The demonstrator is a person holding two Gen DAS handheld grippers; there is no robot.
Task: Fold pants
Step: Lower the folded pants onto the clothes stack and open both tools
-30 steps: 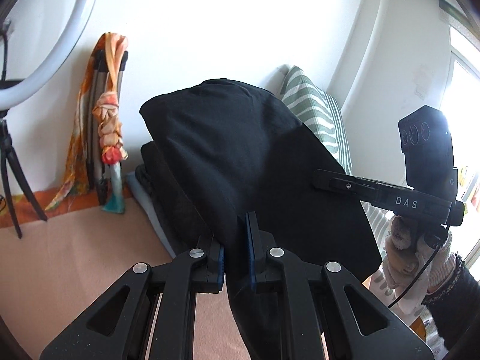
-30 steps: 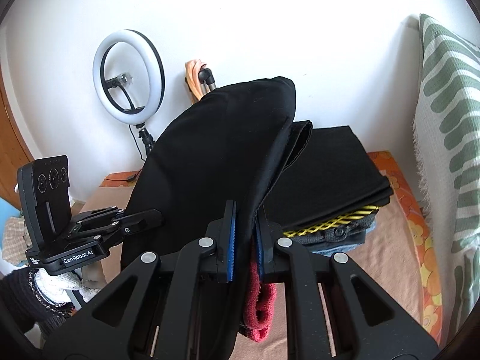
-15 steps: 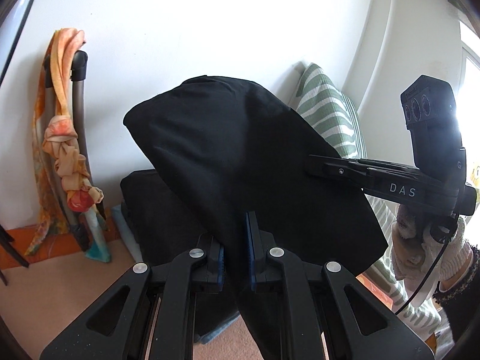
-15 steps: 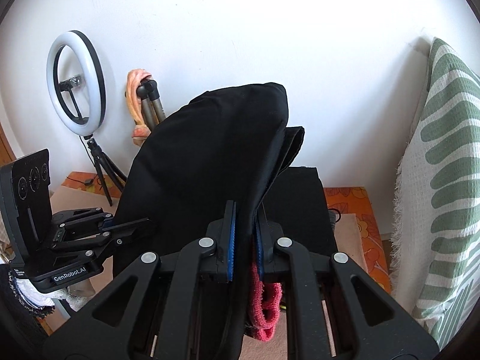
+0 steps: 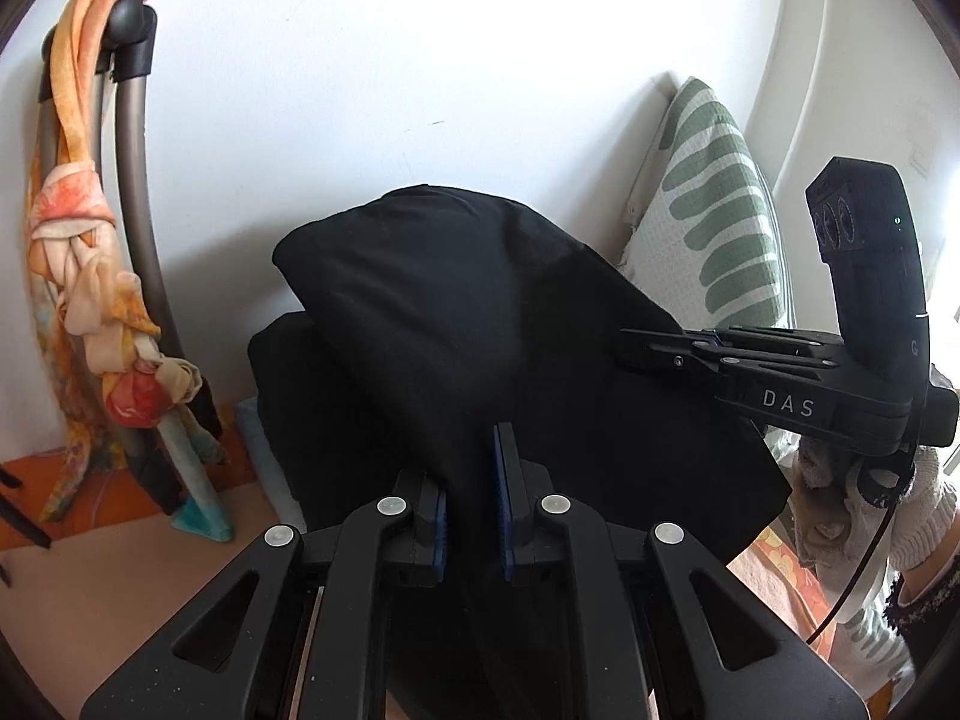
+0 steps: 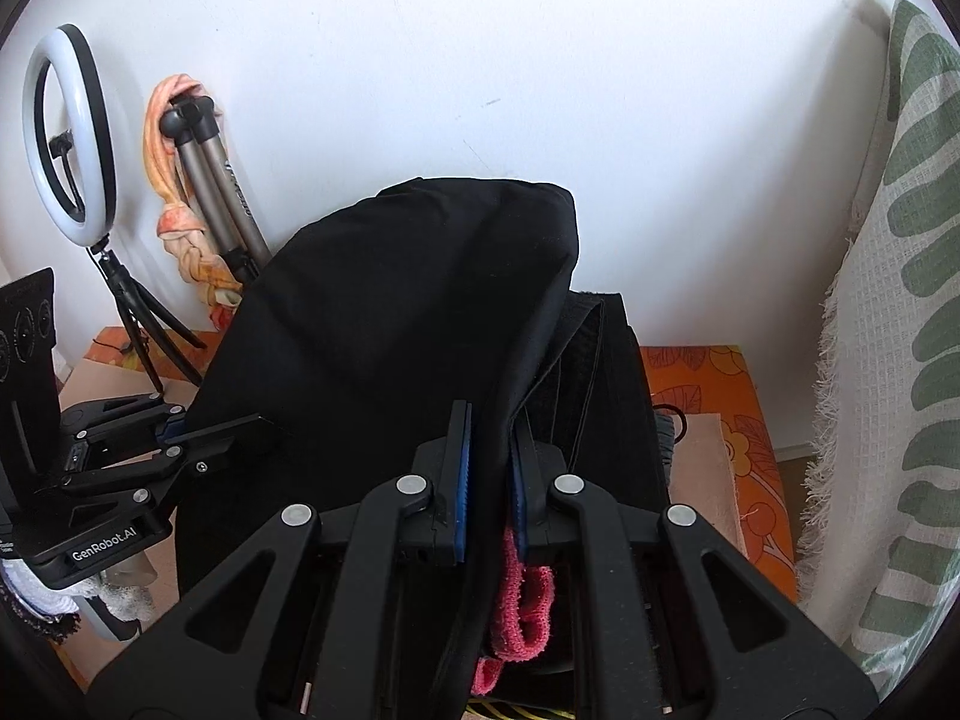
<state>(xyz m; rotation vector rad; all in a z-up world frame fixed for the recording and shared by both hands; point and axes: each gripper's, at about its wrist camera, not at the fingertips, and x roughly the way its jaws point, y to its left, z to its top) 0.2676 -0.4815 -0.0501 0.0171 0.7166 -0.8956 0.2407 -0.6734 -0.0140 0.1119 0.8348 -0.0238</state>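
The black pants (image 5: 456, 324) are clamped at one edge by the left gripper (image 5: 471, 498), whose blue-padded jaws are nearly closed with only the cloth between them. The opposite edge of the pants is pinched in the same way by the right gripper (image 6: 489, 474), its jaws drawn almost together on the fabric. Between the two grippers the pants are held up off the surface, folded over and bulging into a rounded hump. Just below the pants, a red knitted cloth (image 6: 522, 606) is seen under the right gripper. Directly behind the pants, a stack of dark folded garments (image 6: 606, 396) is laid on an orange floral sheet (image 6: 720, 384). To the right of the pants, a green-and-white patterned pillow (image 5: 714, 228) is propped against the white wall (image 5: 420, 60). To the left of the pants, a folded tripod (image 6: 222, 192) draped with an orange scarf (image 5: 78, 240) is leaned on that wall, and farther left a ring light (image 6: 69, 126) is stood on its own small stand.
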